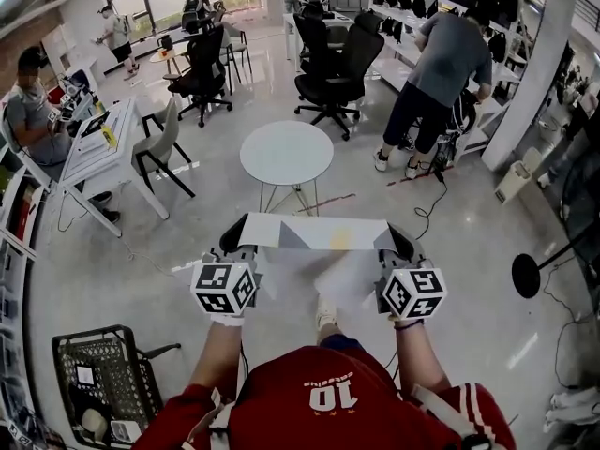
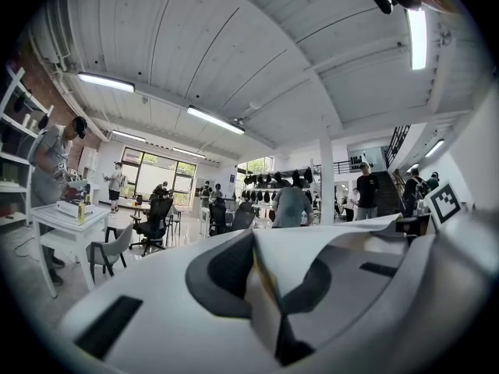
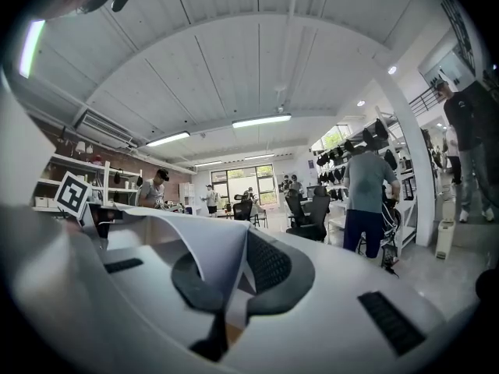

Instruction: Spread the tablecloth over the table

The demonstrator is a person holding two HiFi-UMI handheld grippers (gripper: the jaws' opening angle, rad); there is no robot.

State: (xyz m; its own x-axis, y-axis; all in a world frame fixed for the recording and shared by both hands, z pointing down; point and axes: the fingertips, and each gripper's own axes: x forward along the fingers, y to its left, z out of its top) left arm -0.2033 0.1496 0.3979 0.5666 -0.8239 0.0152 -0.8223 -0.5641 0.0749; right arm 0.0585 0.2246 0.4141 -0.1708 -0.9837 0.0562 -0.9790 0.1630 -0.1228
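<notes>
Head view: left gripper [image 1: 234, 235] and right gripper [image 1: 401, 243] are pinching the tablecloth [image 1: 319, 233], its edge partly covering their jaws; round table [image 1: 286, 153] standing at 12 o'clock.

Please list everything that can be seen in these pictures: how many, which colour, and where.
tablecloth: one, white, stretched between the two grippers
round table: one, white, on the floor beyond the tablecloth
office chairs: at least three, black, behind the round table
desk: one, white, at the left
wire basket: one, black, on the floor, lower left
person in a grey shirt: one, bending at the right shelves
left gripper: one, grey and black, fingers shut on the tablecloth's left end
right gripper: one, grey and black, fingers shut on its right end
</notes>
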